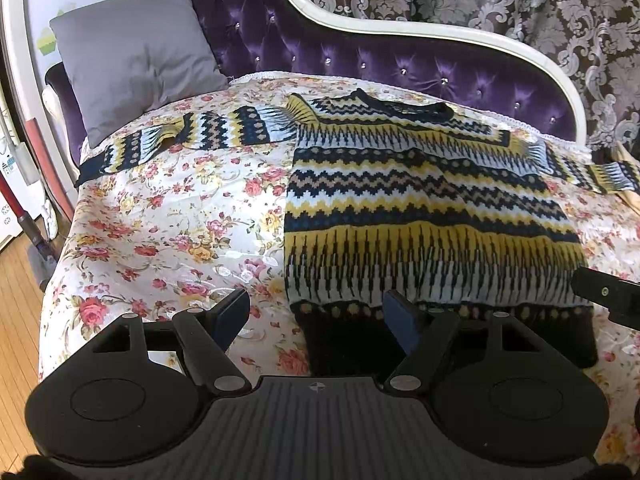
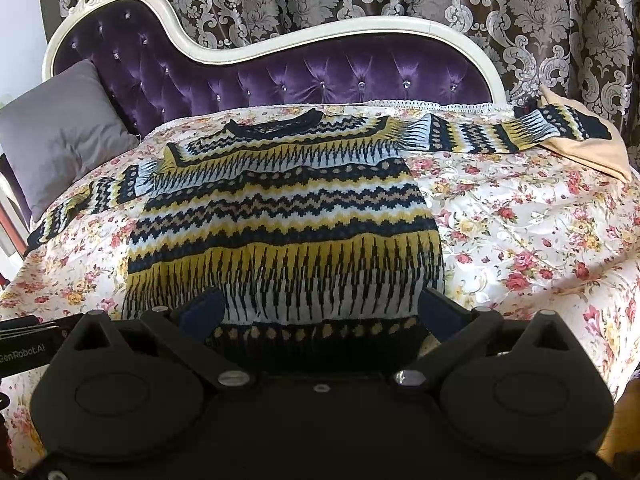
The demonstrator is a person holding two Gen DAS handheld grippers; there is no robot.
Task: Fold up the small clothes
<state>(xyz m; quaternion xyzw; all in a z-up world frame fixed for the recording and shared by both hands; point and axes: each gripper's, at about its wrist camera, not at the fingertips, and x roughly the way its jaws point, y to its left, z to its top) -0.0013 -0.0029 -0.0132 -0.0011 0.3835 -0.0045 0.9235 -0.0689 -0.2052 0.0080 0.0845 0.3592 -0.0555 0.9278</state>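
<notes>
A knitted sweater point(image 1: 420, 208) point(image 2: 280, 216) striped in navy, yellow and white lies face up on a floral cover point(image 1: 168, 232) point(image 2: 520, 232), both sleeves spread sideways. My left gripper point(image 1: 316, 316) hovers open at the sweater's lower left hem corner, with its right finger point(image 1: 400, 320) over the dark hem band and its left finger over the cover. My right gripper point(image 2: 320, 312) is open wide over the hem's right part, and the hem shows between its fingers. In the left wrist view the right gripper point(image 1: 604, 296) pokes in at the right edge.
The cover lies on a purple tufted chaise point(image 1: 360, 52) point(image 2: 320, 76) with a white frame. A grey cushion point(image 1: 136, 60) point(image 2: 60, 132) leans at the left end. A beige cloth point(image 2: 588, 152) lies under the right sleeve's cuff. Wooden floor point(image 1: 16, 320) lies left of the chaise.
</notes>
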